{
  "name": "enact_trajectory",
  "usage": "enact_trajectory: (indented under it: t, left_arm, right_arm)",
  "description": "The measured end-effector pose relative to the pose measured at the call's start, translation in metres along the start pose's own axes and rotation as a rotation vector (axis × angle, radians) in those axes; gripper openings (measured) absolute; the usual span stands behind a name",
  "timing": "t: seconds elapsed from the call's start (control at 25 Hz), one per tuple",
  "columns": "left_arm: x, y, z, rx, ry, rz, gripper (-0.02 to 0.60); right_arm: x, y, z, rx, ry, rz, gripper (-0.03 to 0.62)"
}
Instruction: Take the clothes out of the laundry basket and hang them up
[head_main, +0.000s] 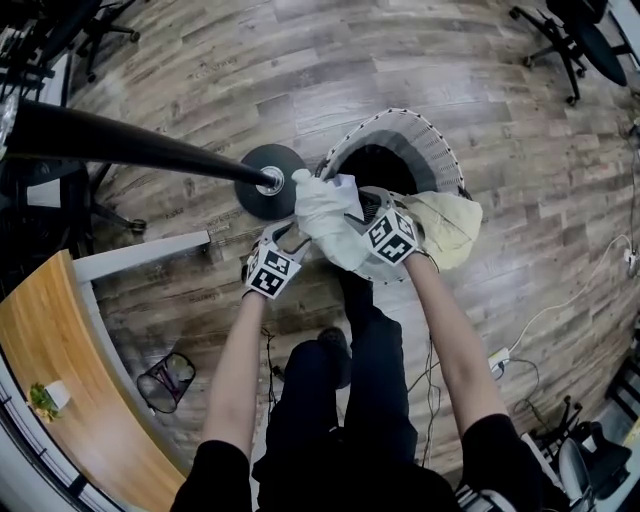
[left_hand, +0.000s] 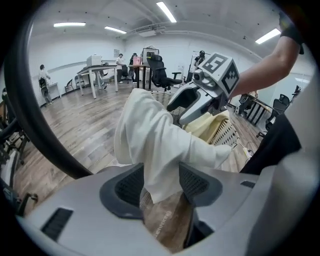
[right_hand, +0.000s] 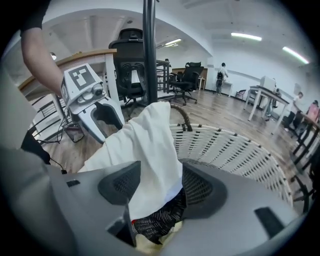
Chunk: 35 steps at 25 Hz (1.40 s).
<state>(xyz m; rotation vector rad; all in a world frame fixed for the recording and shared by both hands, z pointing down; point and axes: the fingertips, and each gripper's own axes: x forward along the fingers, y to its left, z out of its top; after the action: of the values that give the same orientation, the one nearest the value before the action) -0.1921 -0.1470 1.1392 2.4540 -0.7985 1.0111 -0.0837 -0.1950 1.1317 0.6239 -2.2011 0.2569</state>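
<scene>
A pole (head_main: 130, 145) slants in at left as the left claw (left_hand: 160, 185) clamps a fold of the white garment (head_main: 325, 215), which is held bunched just above the basket (head_main: 440, 150). The right claw (right_hand: 161, 185) pinches another fold, and its hold looks the looser. If that hold slips, the garment would likely swing from one claw and drop back in or onto the floor. A yellow cloth (head_main: 450, 225) draped over the rim at right could be dragged off.
</scene>
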Motion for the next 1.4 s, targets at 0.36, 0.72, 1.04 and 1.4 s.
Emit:
enact_trajectory:
  t: [0.36, 0.72, 1.04, 1.4]
  left_arm:
    - [-0.001, -0.01, 0.007, -0.013, -0.027, -0.028, 0.034]
    - [-0.091, -0.03, 0.038, -0.002, -0.01, 0.027, 0.031]
    - [-0.189, -0.037, 0.101, -0.055, -0.114, 0.169, 0.031]
    - [-0.315, -0.063, 0.173, -0.002, -0.252, 0.347, 0.031]
  right_arm:
    - [0.016, 0.019, 0.014, 0.042, -0.001, 0.037, 0.017]
    - [-0.086, 0.028, 0.065, 0.062, -0.086, -0.133, 0.015]
    - [-0.187, 0.049, 0.126, 0.054, -0.171, -0.279, 0.017]
    - [-0.302, 0.084, 0.205, 0.029, -0.323, -0.411, 0.017]
